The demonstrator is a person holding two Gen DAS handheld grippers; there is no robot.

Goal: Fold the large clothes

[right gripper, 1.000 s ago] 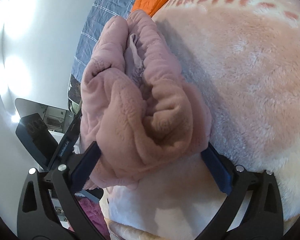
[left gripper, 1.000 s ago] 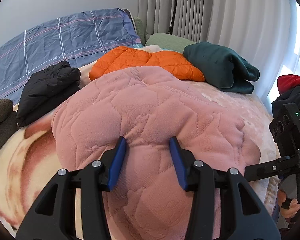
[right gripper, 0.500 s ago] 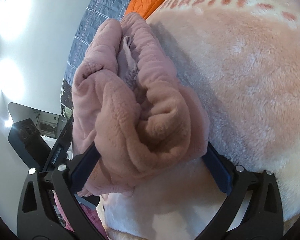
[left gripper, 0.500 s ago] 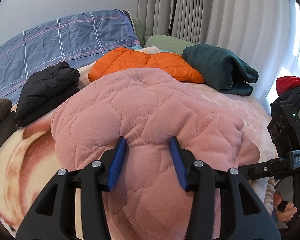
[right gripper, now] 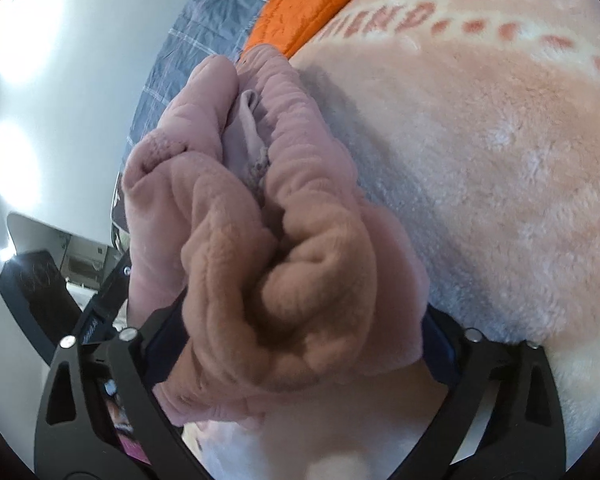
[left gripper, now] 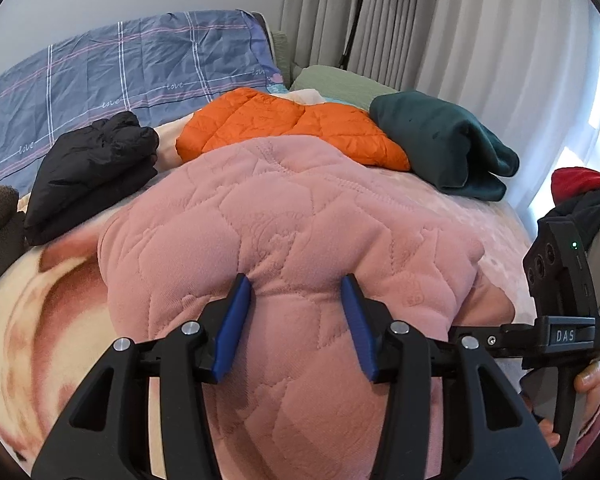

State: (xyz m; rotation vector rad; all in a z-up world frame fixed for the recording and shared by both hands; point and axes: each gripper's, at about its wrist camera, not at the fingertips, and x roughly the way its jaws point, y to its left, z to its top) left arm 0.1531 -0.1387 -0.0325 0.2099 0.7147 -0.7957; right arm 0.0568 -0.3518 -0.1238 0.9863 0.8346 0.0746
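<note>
A pink quilted fleece garment (left gripper: 284,232) lies folded in a thick bundle on the peach plush blanket (left gripper: 40,320). My left gripper (left gripper: 296,292) clamps a raised fold of it between its blue pads (left gripper: 236,320). In the right wrist view the bundle's rolled end (right gripper: 276,240) fills the middle, and my right gripper (right gripper: 300,316) grips it from both sides; its pads are mostly hidden by the cloth. The right gripper's body also shows in the left wrist view (left gripper: 556,300), at the garment's right end.
Folded clothes lie at the back of the bed: a black jacket (left gripper: 88,168), an orange quilted jacket (left gripper: 284,128) and a dark green sweater (left gripper: 444,144). A blue checked pillow (left gripper: 120,76) and grey curtains (left gripper: 440,32) stand behind. Red and dark clothes (left gripper: 580,192) pile at the right.
Both grippers have drawn the pink bundle a little nearer and lower. The right gripper has closed in on the rolled end. Both holds are unchanged.
</note>
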